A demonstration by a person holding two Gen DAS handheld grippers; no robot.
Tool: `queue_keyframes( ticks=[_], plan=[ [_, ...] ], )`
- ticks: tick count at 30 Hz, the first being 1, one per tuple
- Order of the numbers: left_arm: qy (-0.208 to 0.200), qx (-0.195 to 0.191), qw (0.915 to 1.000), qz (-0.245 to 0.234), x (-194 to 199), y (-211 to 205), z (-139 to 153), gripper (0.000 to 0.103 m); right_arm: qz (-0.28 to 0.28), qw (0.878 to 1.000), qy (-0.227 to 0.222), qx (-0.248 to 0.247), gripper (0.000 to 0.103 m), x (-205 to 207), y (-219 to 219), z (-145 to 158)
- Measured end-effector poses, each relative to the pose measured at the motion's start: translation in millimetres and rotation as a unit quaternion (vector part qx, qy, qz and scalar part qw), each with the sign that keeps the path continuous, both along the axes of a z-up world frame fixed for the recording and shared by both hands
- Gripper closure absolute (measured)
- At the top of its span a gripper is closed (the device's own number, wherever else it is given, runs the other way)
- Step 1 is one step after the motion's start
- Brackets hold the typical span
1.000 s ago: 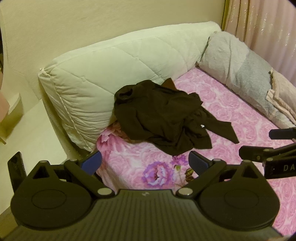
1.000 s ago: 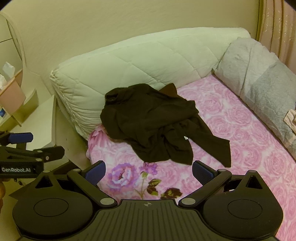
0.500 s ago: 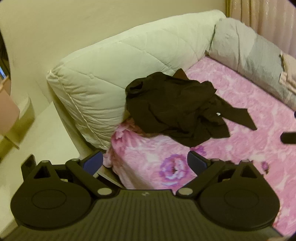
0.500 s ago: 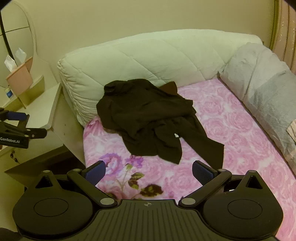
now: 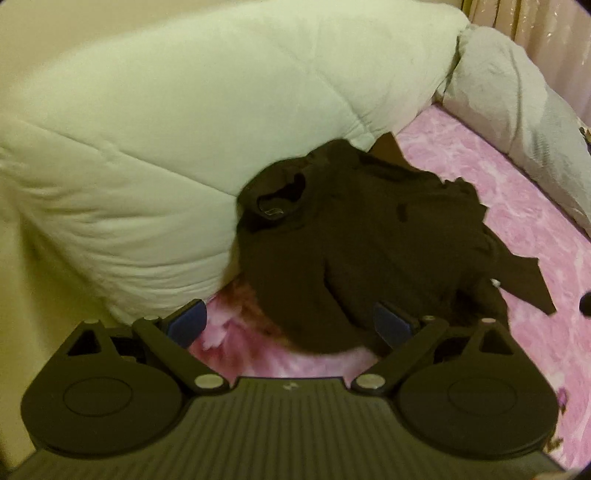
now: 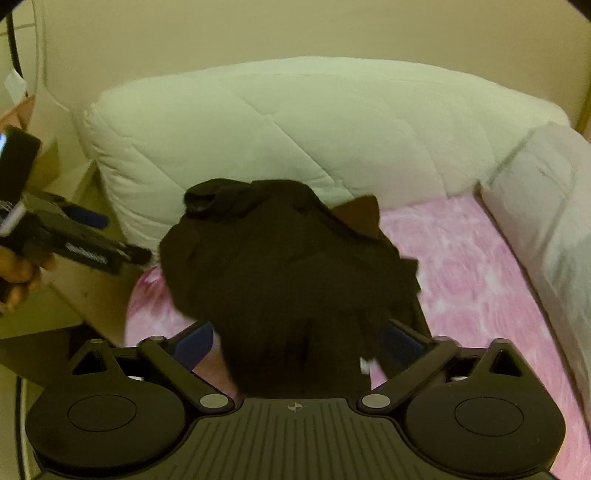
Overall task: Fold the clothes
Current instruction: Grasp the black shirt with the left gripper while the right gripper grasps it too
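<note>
Above the foot of the bed, both grippers angled down toward the dark brown garment point(image 5: 369, 236). Left gripper point(image 5: 290, 325) low over the sheet, fingers spread wide, blue pads point(image 5: 186, 325) apart; left pad over bare sheet, right pad at the garment's near hem, contact not resolvable through motion blur. Nothing between the pads but sheet and hem edge. Right gripper point(image 6: 299, 343) likewise spread wide, hovering over the near part of the garment point(image 6: 288, 273), cloth filling the gap between the fingers; no clamp visible. In the right wrist view, left gripper point(image 6: 142, 254) seen side-on at the left edge, held by a bare hand point(image 6: 18, 273), tips near the garment's left side.

Garment crumpled in a heap on the pink floral bedsheet point(image 5: 517, 206), collar opening uppermost, far side resting against the white quilted duvet point(image 5: 207, 110) bunched along the wall. One sleeve trailing to the right across the sheet. Small white tag point(image 6: 365, 365) at the near hem. Grey blanket point(image 5: 517, 110) rolled along the right edge of the bed. Cream wall point(image 6: 295, 29) behind; pale bedside unit point(image 6: 44, 306) to the left.
</note>
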State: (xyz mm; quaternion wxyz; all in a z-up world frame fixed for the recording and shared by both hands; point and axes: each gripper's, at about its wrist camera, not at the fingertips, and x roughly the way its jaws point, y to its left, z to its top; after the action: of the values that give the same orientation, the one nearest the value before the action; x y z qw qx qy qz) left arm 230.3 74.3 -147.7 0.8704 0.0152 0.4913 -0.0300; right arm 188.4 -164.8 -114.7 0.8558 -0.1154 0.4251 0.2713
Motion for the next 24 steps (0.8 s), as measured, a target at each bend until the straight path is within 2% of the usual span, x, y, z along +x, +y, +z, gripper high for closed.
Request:
queue_keyframes(
  ticks=[1,5,6,7,8,9,11,12,13,16,17,19,21,22,24],
  plan=[
    [0.009,-0.009,0.9999,0.001,11.4,3.3,-12.9,0.015,0.009,1.0,0.001,-0.006,0.035,13.5,7.8,-6.5],
    [0.03,-0.056,0.9979,0.012,42.6,16.5,-52.5,0.02,0.077,0.996,-0.003,-0.043,0.033,64.6,50.9,-43.5],
    [0.032,-0.067,0.9971,0.015,47.1,19.4,-59.7,0.02,0.093,0.995,-0.002,-0.047,0.029,77.6,61.6,-52.4],
    [0.035,-0.076,0.9964,0.016,50.3,21.9,-65.8,0.02,0.107,0.993,-0.009,-0.054,0.013,88.1,73.8,-61.0],
    [0.037,-0.085,0.9956,0.017,52.7,24.2,-71.1,0.021,0.12,0.991,-0.019,-0.056,0.006,97.9,84.6,-68.7],
    [0.039,-0.094,0.9946,0.018,54.0,26.3,-75.4,0.023,0.129,0.99,-0.025,-0.055,0.006,107.1,93.1,-75.1],
    [0.042,-0.114,0.9924,0.018,55.0,31.2,-81.8,0.039,0.143,0.988,-0.016,-0.057,0.006,130.8,110.8,-91.6],
    [0.041,-0.124,0.9914,0.015,55.3,33.8,-84.3,0.057,0.15,0.987,-0.011,-0.058,0.006,142.6,119.6,-99.9],
    [0.039,-0.131,0.9905,0.012,55.2,35.7,-85.9,0.069,0.156,0.986,-0.006,-0.06,0.006,152.0,125.6,-107.6],
    [0.028,-0.134,0.9906,-0.006,50.3,35.2,-85.5,0.086,0.161,0.984,0.004,-0.08,0.007,175.3,139.6,-132.7],
    [0.021,-0.129,0.9913,-0.017,47.8,33.8,-84.0,0.088,0.162,0.983,0.011,-0.086,0.017,182.3,142.4,-141.9],
    [0.002,-0.12,0.992,-0.037,42.1,31.0,-80.1,0.093,0.164,0.983,0.044,-0.065,0.043,190.8,139.2,-150.9],
    [-0.015,-0.121,0.9913,-0.05,37.7,30.5,-73.0,0.094,0.155,0.985,0.046,-0.054,0.082,186.9,131.5,-145.1],
    [-0.027,-0.122,0.9904,-0.059,33.6,30.0,-65.9,0.095,0.148,0.987,0.039,-0.054,0.09,182.8,126.5,-138.5],
    [-0.053,-0.123,0.9872,-0.086,25.7,24.3,-47.4,0.095,0.127,0.991,0.031,-0.032,0.091,171.4,105.4,-118.1]
  ],
)
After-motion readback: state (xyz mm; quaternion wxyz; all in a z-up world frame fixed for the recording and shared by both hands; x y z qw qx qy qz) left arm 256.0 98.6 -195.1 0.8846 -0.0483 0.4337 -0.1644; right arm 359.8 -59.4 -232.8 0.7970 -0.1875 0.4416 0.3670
